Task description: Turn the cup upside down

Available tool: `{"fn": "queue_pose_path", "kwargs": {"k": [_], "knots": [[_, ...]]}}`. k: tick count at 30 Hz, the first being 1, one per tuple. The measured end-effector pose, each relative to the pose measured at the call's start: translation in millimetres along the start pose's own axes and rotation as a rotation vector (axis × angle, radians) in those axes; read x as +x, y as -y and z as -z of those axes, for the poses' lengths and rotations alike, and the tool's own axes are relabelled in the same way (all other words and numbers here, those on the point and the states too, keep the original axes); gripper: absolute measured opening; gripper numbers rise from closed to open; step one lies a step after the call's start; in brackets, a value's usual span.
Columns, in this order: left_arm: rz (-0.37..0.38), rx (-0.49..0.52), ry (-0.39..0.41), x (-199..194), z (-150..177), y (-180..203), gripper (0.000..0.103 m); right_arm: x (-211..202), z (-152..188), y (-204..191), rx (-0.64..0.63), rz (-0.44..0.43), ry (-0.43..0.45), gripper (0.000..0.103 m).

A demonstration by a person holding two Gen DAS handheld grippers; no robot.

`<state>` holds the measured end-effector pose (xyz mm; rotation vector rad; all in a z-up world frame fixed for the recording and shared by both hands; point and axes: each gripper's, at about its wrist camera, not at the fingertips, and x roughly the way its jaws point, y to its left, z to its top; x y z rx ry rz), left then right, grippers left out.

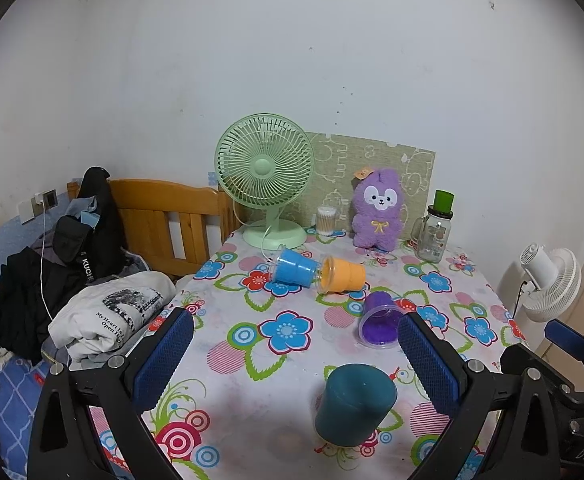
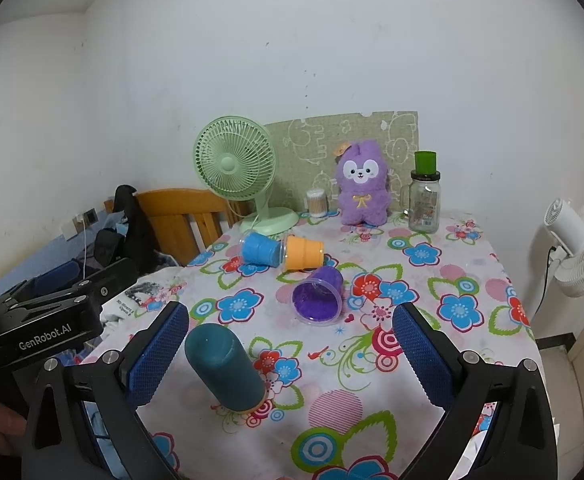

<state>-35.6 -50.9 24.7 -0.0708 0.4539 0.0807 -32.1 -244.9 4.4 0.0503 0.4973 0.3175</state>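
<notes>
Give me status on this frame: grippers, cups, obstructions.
Left gripper open, empty. Right gripper open, empty. Teal cup already upside down; purple cup, blue cup, orange cup on their sides. No obstructions.

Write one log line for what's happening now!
teal cup: upside down on table | left gripper: open | right gripper: open | three cups: on sides

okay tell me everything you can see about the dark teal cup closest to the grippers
The dark teal cup is a plain, opaque, matte tumbler, plastic by the look of it, with smooth straight sides and rounded edges. It stands mouth-down on the flowered tablecloth, its closed base facing up, so it is already upside down. It appears upright; the lean looks like lens distortion. Nothing touches it except the cloth. It sits in front of both open grippers, with the purple cup lying on its side beyond it.
</notes>
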Motion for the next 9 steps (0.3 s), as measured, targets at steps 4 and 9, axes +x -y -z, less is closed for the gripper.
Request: {"fn": "queue_pose_path", "kwargs": {"k": [4,9], "knots": [[0.0,0.0,0.0,-0.4,0.3,0.9,0.103,0.4,0.4,-0.3,0.001,-0.001,-0.001,0.103],[0.001,0.001,-0.001,-0.2,0.2,0.9,0.103,0.5,0.7,-0.4,0.0,-0.001,-0.003,0.103]]}}
